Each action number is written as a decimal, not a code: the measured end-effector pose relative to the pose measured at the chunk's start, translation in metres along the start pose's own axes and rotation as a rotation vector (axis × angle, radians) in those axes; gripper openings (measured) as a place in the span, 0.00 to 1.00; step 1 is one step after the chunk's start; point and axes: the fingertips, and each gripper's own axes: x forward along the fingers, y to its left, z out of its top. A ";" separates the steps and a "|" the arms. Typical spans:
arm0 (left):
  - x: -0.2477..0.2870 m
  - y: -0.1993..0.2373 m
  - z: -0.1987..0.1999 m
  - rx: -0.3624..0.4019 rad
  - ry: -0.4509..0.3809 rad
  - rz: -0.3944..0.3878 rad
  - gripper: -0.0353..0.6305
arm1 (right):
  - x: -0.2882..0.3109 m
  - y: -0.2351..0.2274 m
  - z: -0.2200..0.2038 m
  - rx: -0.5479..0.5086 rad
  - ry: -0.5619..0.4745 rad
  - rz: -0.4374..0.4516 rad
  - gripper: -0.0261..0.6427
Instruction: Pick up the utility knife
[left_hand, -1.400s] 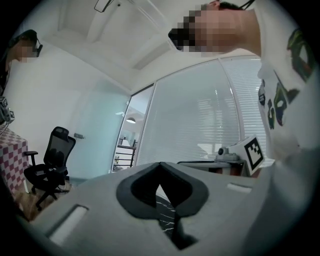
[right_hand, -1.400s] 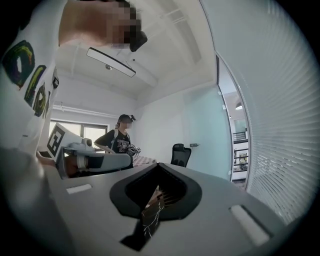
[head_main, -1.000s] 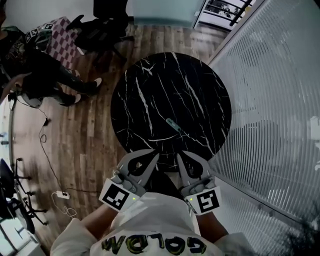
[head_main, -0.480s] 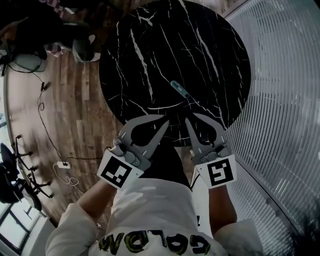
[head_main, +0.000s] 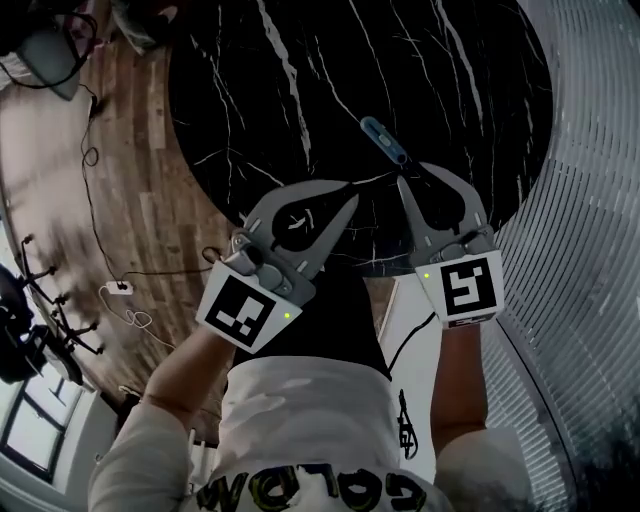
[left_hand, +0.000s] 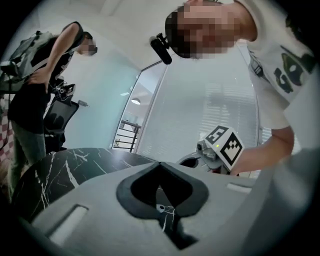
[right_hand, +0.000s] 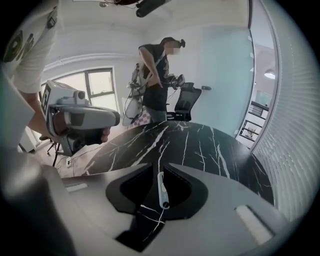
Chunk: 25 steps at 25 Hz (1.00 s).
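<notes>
- Approach: right tool (head_main: 425, 178), jaws just opening, aims at the utility knife (head_main: 385, 141) flat on the desk (head_main: 300, 60), gripping nothing.
- Left tool (head_main: 345, 203) closed, empty.
- Next: straddle the knife, squeeze.

Head view looks steeply down — all 3 share the table (head_main: 250, 100).

White lettered T-shirt (head_main: 300, 425); left gripper (head_main: 349, 200) and right gripper (head_main: 420, 173) grey, with marker cubes (head_main: 240, 312).
</notes>
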 end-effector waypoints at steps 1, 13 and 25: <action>0.003 0.003 -0.008 -0.006 0.002 -0.001 0.06 | 0.008 -0.003 -0.009 -0.004 0.019 0.004 0.15; 0.034 0.016 -0.074 0.028 0.000 -0.049 0.06 | 0.075 -0.015 -0.093 -0.034 0.229 0.070 0.28; 0.041 0.018 -0.088 0.041 0.022 -0.067 0.06 | 0.094 -0.016 -0.115 -0.053 0.347 0.145 0.30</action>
